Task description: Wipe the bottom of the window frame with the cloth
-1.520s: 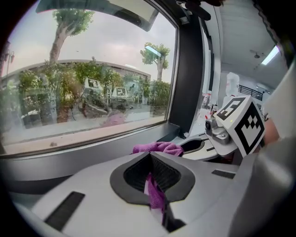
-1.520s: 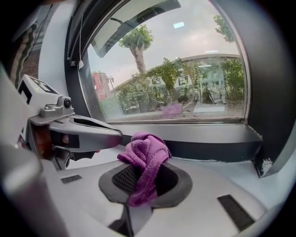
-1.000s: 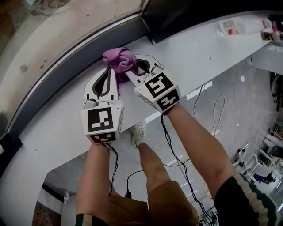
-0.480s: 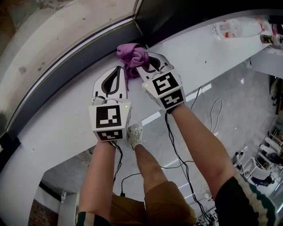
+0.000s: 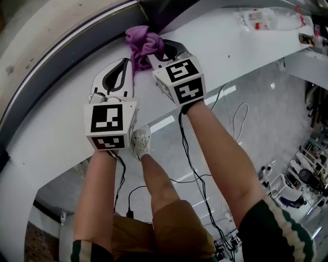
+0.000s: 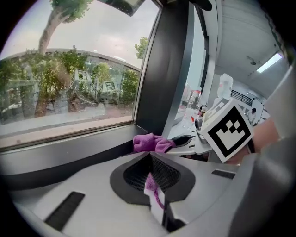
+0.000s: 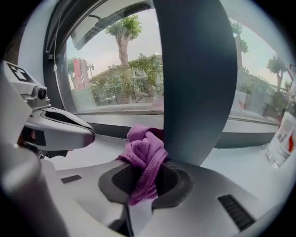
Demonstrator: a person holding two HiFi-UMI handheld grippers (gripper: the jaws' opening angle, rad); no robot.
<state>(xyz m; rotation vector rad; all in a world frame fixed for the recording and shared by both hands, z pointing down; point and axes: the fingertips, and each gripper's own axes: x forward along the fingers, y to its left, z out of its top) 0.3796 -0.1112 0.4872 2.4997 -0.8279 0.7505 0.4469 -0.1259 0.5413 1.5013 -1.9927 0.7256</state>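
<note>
Cloth (image 5: 145,45) slid rightward, pinched in left tongs (image 5: 128,66) and right tongs (image 5: 158,51)

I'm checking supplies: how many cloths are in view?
1: the purple cloth, bunched against the window frame bottom, pinched by the left gripper and right gripper. No others visible.

Over the last second the cloth (image 5: 145,43), along with the left tool (image 5: 126,65) and right tool (image 5: 156,51), has slid along the window frame (image 5: 61,56) from upper-middle to the top centre, now reaching the foot of the dark upright post (image 5: 165,11).
</note>
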